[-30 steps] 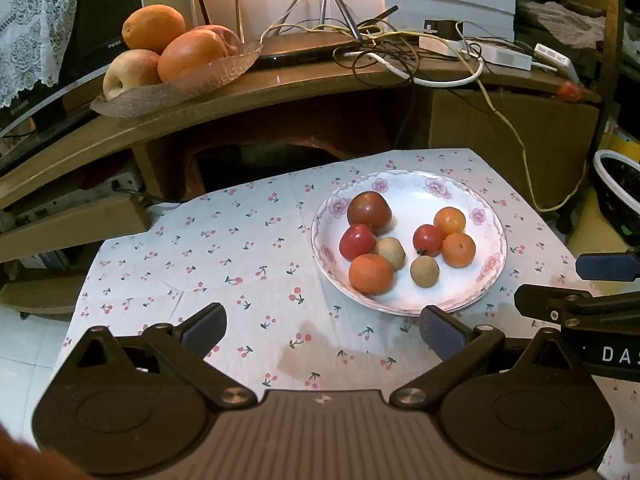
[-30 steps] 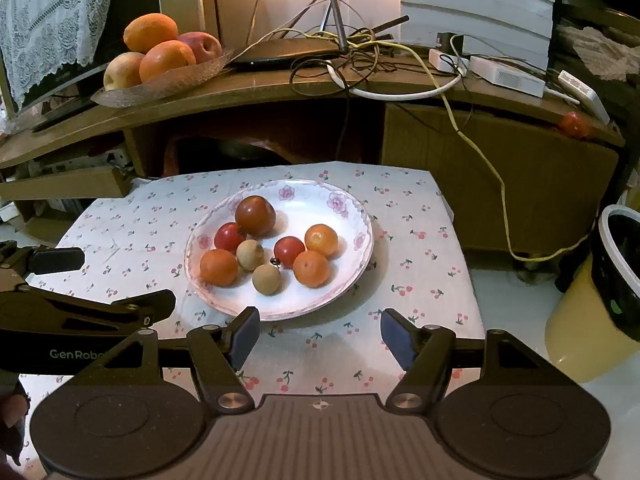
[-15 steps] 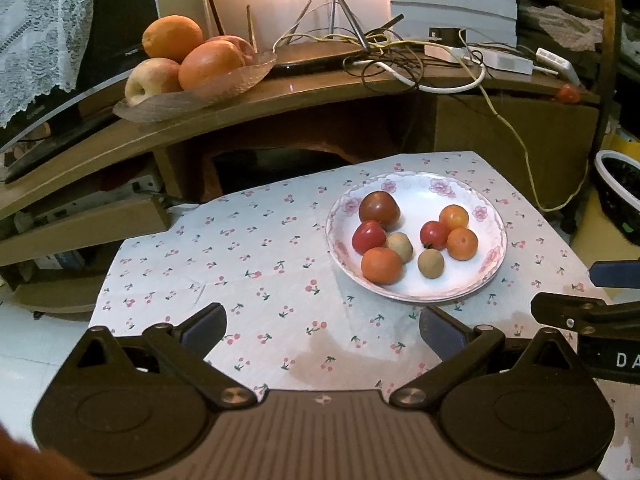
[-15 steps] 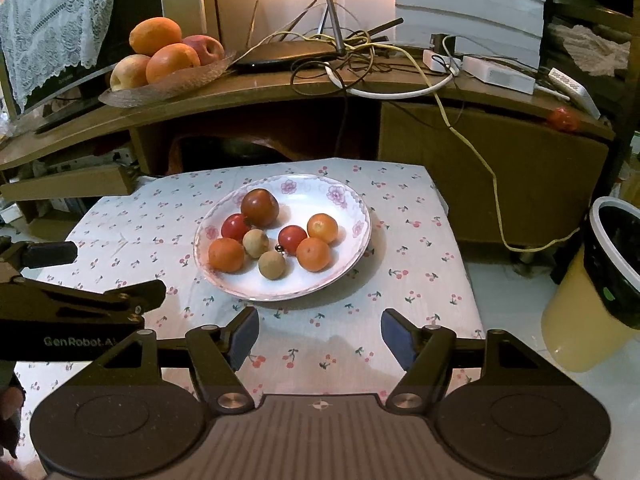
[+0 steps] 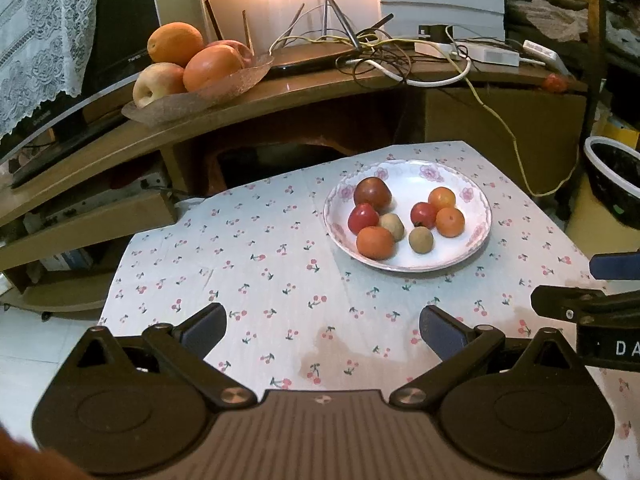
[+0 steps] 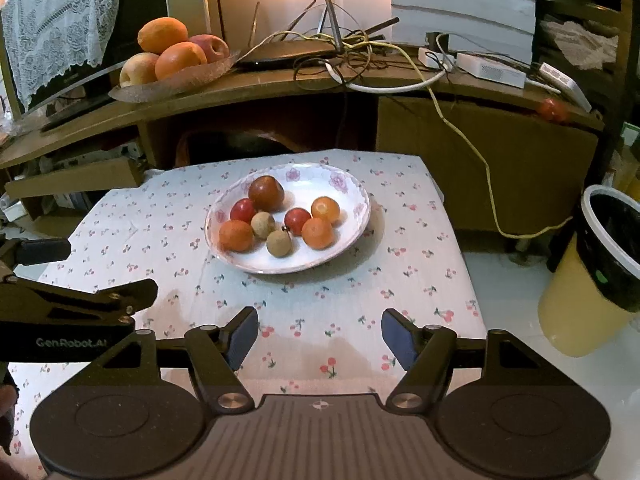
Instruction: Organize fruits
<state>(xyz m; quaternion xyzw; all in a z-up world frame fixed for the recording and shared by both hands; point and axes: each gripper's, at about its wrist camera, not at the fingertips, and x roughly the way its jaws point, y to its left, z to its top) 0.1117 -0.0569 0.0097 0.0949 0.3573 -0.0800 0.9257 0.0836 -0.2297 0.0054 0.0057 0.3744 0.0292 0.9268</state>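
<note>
A white flowered plate (image 5: 478, 196) (image 6: 352, 184) sits on the cherry-print tablecloth (image 5: 260, 264) (image 6: 360, 280). It holds several small fruits: a dark red one (image 5: 372, 193) (image 6: 266, 193), small red ones, orange ones (image 5: 375, 242) (image 6: 236, 235) and two brownish ones (image 5: 420, 239) (image 6: 279, 243). My left gripper (image 5: 323, 330) hovers open and empty over the near cloth, the plate ahead to its right. My right gripper (image 6: 319, 336) is open and empty too, short of the plate. Each gripper shows at the edge of the other's view.
Behind the table a wooden desk carries a glass dish (image 5: 224, 88) (image 6: 192, 76) of oranges and apples, a router and tangled cables (image 5: 384, 56). One small red fruit (image 6: 550, 109) lies on the desk's right end. A yellow bin (image 6: 592, 276) stands right of the table.
Both grippers have drawn back from the plate, which now looks smaller and farther off. Both stay open and empty; the fruits have not moved.
</note>
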